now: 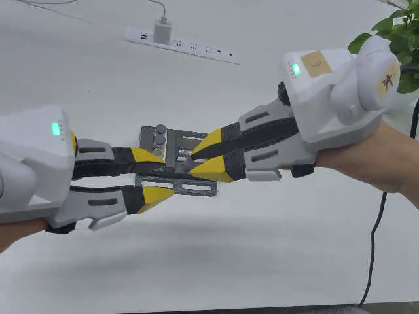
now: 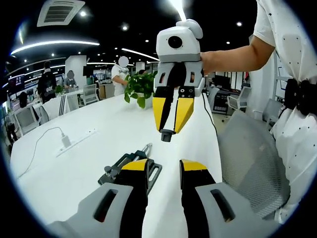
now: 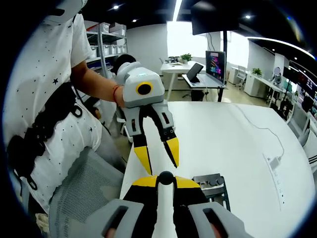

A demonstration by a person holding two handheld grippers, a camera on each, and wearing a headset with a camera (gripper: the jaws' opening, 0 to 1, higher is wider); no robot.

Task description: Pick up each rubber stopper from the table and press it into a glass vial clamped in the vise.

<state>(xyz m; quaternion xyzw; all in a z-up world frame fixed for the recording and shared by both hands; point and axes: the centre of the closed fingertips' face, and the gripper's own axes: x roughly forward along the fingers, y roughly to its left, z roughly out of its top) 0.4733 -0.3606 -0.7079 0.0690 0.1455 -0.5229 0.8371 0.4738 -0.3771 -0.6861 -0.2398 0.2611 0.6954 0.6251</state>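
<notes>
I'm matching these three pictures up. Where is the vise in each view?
Head view: vise at centre, partly behind the crossing yellow jaw tips.
Left gripper view: vise low, left of centre, at the near jaw's tip.
Right gripper view: vise low, right of centre, beside the jaws.
Shared landmark: the white power strip beyond the vise.

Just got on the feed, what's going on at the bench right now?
A person holds a tool in each hand over the vise on the white table. The right tool is shut on a dark rubber stopper, held up off the table near the vise. The left tool is open and holds nothing, pointing toward the right one. The stopper is not yet pressed into anything.
</notes>
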